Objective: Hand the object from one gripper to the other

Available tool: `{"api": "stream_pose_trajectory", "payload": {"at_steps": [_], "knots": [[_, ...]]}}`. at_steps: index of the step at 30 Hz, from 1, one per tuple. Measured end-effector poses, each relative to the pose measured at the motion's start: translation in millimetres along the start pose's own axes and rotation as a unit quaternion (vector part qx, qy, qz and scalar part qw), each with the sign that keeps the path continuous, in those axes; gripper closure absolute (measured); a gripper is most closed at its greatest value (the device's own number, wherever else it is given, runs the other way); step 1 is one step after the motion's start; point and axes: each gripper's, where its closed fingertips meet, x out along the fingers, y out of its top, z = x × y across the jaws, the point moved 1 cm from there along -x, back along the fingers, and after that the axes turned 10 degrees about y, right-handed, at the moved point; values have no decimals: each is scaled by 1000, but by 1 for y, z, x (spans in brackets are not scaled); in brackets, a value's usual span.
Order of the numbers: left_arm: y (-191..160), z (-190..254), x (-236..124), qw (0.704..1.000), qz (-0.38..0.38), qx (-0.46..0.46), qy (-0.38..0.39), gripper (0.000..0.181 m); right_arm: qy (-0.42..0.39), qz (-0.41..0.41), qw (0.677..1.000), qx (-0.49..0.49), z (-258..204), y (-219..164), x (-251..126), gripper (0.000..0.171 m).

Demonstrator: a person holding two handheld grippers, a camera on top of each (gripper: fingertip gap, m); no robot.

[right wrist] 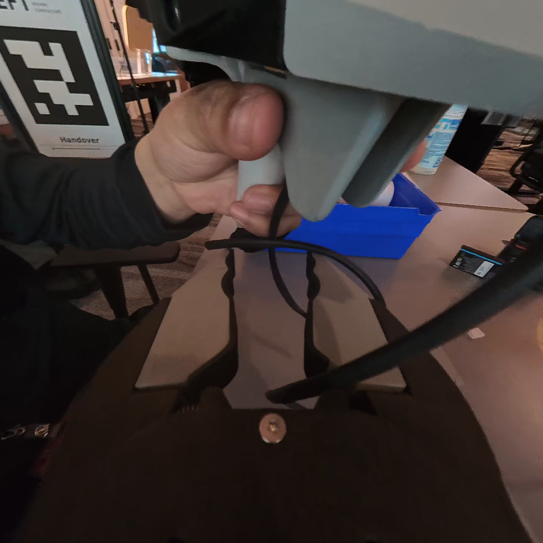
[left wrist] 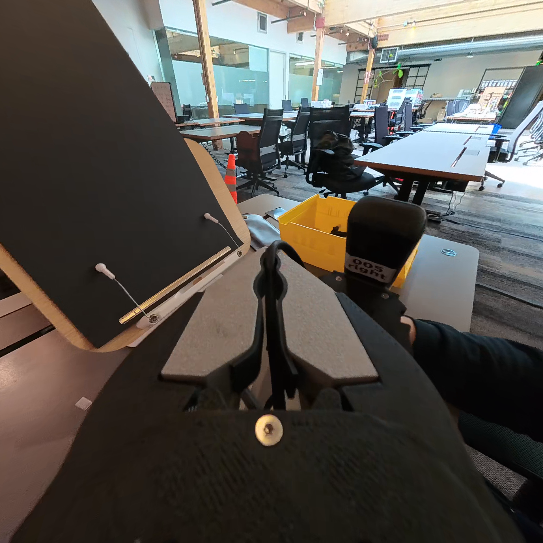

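Note:
A thin black cable (left wrist: 274, 255) is pinched between the fingers of my left gripper (left wrist: 271, 258), which is shut on it; a loop sticks out past the tips. In the right wrist view the cable (right wrist: 338, 258) curves across and between the fingertips of my right gripper (right wrist: 270, 252), whose jaws stand apart and open around the loop. The grey body of the left gripper (right wrist: 338, 132), held by a hand (right wrist: 211, 152), sits just above those tips. The right gripper's black handle (left wrist: 382, 235) shows close beyond the left gripper's tips.
A yellow bin (left wrist: 311, 232) stands on the table behind the grippers, and a tilted black board on a wooden stand (left wrist: 102, 176) is at the left. A blue bin (right wrist: 367, 235), a white bottle (right wrist: 440, 141), a small black box (right wrist: 476, 264) and a marker sign (right wrist: 55, 79) show in the right wrist view. The gap from one gripper's tips to the other's is roughly 15 cm.

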Motion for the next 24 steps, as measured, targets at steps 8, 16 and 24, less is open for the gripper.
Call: {"api": "stream_pose_trajectory", "payload": {"at_steps": [8,16,24], "knots": [[-15,7,-2,999,-24,16,-26,181,67,44,995,64,-8,5,-5,111],[-21,3,-6,999,-38,24,-20,181,50,7,997,64,2,-7,-3,167],[-56,-39,-41,997,-71,-14,20,159,-83,-115,988,62,37,-40,-20,170]]}}
